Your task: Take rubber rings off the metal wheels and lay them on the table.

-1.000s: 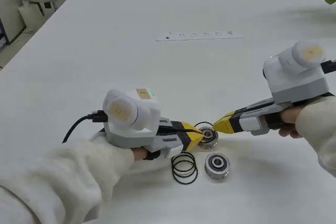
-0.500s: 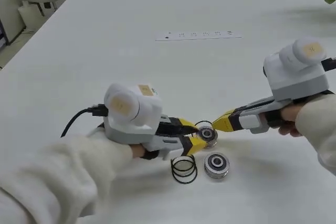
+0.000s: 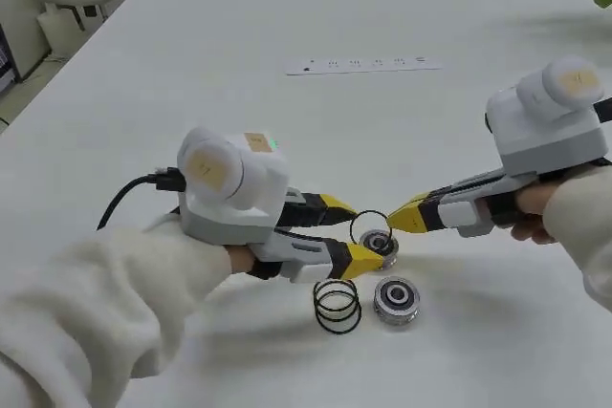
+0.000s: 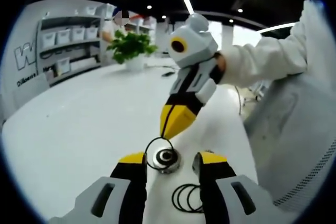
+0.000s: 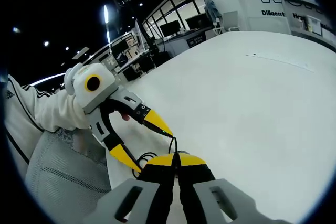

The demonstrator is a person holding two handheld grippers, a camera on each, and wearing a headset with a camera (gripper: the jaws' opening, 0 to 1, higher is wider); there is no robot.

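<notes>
Shows a rubber ring [image 3: 369,212] looped up from the metal wheel [image 3: 380,246] near the front of the bench [image 3: 287,140], its top pinched in the closed tips of the right tool [image 3: 397,220]. Finds the left tool [image 3: 356,233] open, one jaw on either side of that wheel, not clamping it. Places a second wheel [image 3: 395,298] just beside, flat on the bench, with loose rings [image 3: 336,305] lying next to it.
</notes>
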